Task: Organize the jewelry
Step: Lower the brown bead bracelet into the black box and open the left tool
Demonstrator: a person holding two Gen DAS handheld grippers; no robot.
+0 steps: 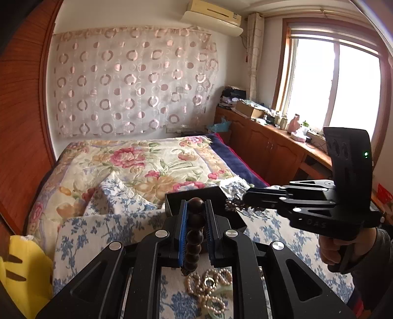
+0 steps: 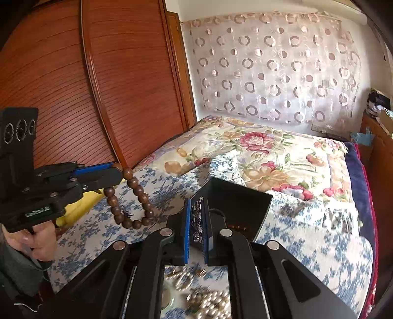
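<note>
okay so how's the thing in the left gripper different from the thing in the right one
The wooden bead bracelet in the left gripper has big, round, dark brown beads and hangs in an open loop. The sparkly chain piece in the right gripper is small, silvery and bunched. Both are clamped between closed fingers, above the bed.

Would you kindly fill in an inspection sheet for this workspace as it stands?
Surface: bed with blue-flowered sheet and floral quilt.
Job's things: wooden bead bracelet hangs from the left tool; dark sparkly chain in the right tool; open black box on the sheet; pearl strands lie near the camera.
Clutter: yellow item at the bed's edge.
Grippers: both tools shut on jewelry, raised near the box.
Cables: nothing seen.
Surroundings: wooden wardrobe, circle-patterned curtain, window, cluttered cabinet, air conditioner.
</note>
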